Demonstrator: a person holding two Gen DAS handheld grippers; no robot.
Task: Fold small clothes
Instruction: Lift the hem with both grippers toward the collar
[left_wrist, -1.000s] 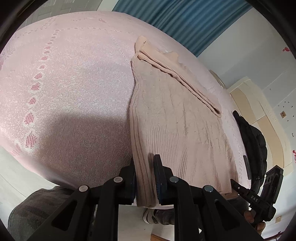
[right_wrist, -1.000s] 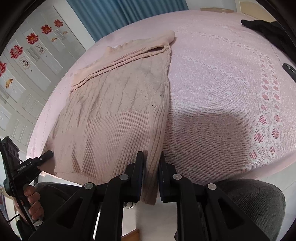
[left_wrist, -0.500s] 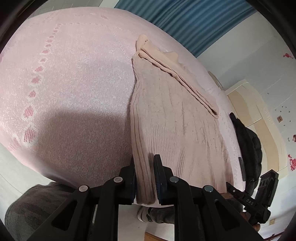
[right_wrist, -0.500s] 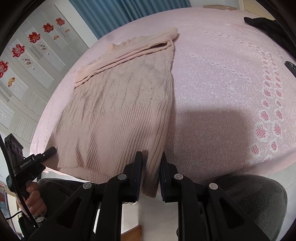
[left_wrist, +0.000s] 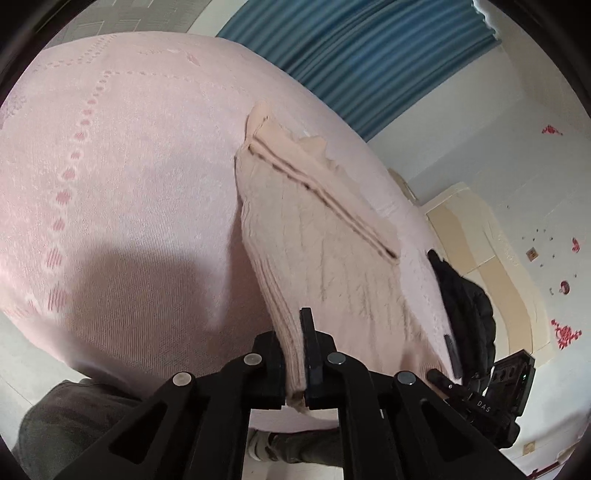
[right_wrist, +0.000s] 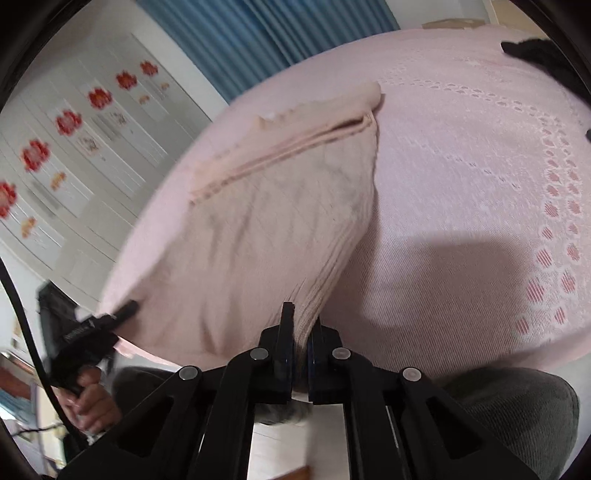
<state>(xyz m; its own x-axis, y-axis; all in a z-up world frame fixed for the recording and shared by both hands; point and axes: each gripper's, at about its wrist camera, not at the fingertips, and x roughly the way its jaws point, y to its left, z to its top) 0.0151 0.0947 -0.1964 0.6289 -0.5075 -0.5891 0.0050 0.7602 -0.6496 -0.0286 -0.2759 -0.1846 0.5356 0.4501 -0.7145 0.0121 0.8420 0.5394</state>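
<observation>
A beige cable-knit sweater (left_wrist: 325, 258) lies on the pink bedspread (left_wrist: 129, 184), sleeves folded across its far end. My left gripper (left_wrist: 295, 354) is shut on the left corner of its ribbed hem and holds it off the bed. My right gripper (right_wrist: 301, 332) is shut on the right hem corner of the sweater (right_wrist: 266, 236), also raised. Each gripper shows in the other's view: the right one (left_wrist: 439, 380) low right, the left one (right_wrist: 122, 310) low left, both at the hem.
A black jacket (left_wrist: 465, 306) lies on the bed to the sweater's right, also at the top right in the right wrist view (right_wrist: 546, 55). A dark flat object (left_wrist: 452, 354) lies beside it. Blue curtains (left_wrist: 369, 62) hang beyond the bed. My knees are below the bed edge.
Both grippers have lifted the sweater's hem off the bed and carried it forward toward the collar end. The near half of the sweater now hangs raised between them.
</observation>
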